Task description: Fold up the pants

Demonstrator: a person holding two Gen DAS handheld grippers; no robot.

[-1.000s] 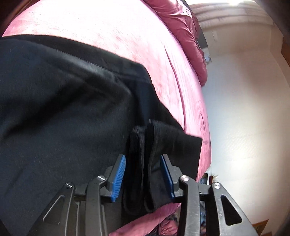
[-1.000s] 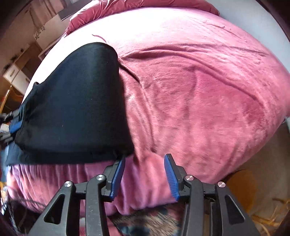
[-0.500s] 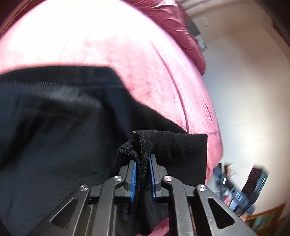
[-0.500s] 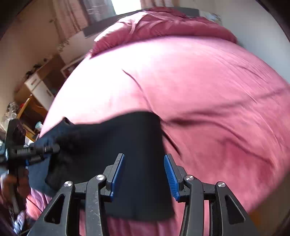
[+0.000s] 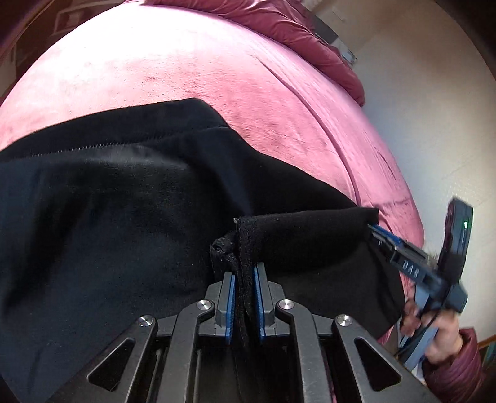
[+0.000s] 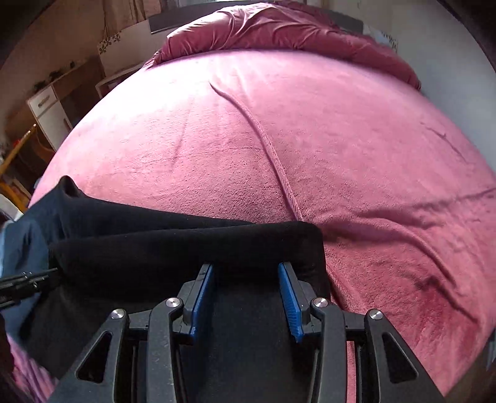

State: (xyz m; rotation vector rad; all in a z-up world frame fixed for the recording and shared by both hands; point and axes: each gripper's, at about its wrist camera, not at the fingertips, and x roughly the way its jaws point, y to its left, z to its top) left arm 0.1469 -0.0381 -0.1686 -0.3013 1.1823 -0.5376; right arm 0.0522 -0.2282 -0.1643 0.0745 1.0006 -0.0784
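Black pants lie across a pink bed blanket. My left gripper is shut on a bunched hem edge, which stands up between its blue pads. At the right of that view my right gripper pokes into the far corner of the same raised edge, with a hand holding it. In the right wrist view the pants have a folded edge across the fingertips. My right gripper has black cloth between its jaws, which are closing but still wide apart. The left gripper shows dimly at the left.
A crumpled red duvet is heaped at the head of the bed. A white cabinet and a wooden chair stand left of the bed. A pale wall runs along the other side. The blanket has a long crease.
My left gripper closed on the pants' hem and carried it across. My right gripper swung from the bed's edge onto the pants' corner and now appears in the left wrist view.
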